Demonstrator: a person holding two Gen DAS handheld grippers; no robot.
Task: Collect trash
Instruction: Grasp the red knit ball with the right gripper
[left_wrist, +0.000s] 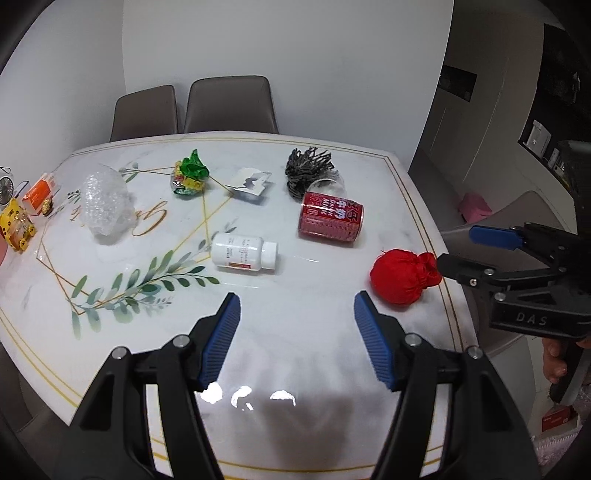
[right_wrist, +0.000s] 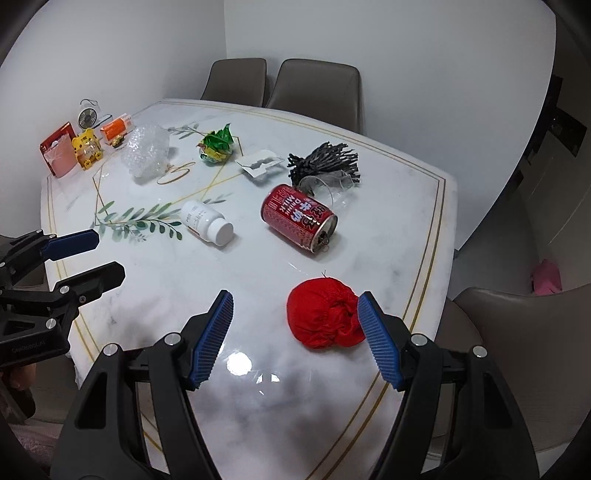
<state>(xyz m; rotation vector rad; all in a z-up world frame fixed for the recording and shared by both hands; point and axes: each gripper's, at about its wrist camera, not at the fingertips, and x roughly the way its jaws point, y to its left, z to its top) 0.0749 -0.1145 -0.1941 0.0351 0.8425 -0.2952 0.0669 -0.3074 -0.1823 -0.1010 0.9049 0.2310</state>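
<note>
Trash lies on a marble table (left_wrist: 295, 332) (right_wrist: 258, 406): a red cloth bundle (left_wrist: 402, 275) (right_wrist: 323, 314), a red can on its side (left_wrist: 330, 218) (right_wrist: 299, 218), a white pill bottle (left_wrist: 243, 253) (right_wrist: 207, 221), a clear plastic cup (left_wrist: 328, 184) (right_wrist: 328, 186), a black tassel bunch (left_wrist: 310, 168) (right_wrist: 327, 160), torn white packaging (left_wrist: 249, 182) (right_wrist: 260, 162), a green wrapper (left_wrist: 190, 175) (right_wrist: 218, 146) and bubble wrap (left_wrist: 105, 201) (right_wrist: 146, 151). My left gripper (left_wrist: 297, 317) (right_wrist: 110, 254) is open and empty above the near table. My right gripper (right_wrist: 295, 321) (left_wrist: 454, 247) is open, its right finger beside the bundle.
At the far left corner stand an orange box (left_wrist: 38, 192) (right_wrist: 116, 129), a yellow toy (left_wrist: 14, 223) (right_wrist: 86, 147), a small fan (right_wrist: 88, 116) and a red packet (right_wrist: 57, 149). Brown chairs (left_wrist: 229, 105) (right_wrist: 314, 86) stand behind the table, another (right_wrist: 517, 350) at the right.
</note>
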